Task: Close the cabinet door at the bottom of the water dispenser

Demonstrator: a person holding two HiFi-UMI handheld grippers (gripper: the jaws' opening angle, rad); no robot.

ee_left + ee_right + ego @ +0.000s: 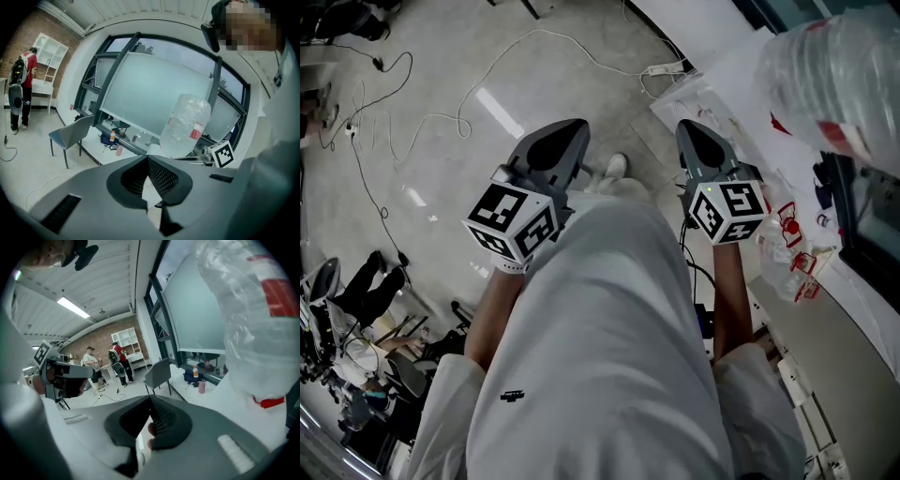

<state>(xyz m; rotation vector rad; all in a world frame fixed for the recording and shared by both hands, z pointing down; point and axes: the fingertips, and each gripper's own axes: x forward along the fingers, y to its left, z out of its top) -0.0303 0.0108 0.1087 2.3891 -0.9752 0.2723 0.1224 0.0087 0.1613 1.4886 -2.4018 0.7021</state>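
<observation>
Left claw (146, 158) closed, empty; right claw (151, 400) closed, empty, near water bottle (253, 319)

left of the water bottle (839, 66) the grey floor (487, 169) lies open, crossed only by thin cables (467, 120) lying flat. the bottle itself bulks large and close. a cluttered white ledge (741, 66) runs under and beside it. beyond the bottle, a grey chair (70, 133) stands on bare floor.

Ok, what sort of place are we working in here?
Probably an open lab or workshop office: loose cables trail over a bare floor, a tall glazed wall runs along one side, and people stand by a brick wall.
</observation>
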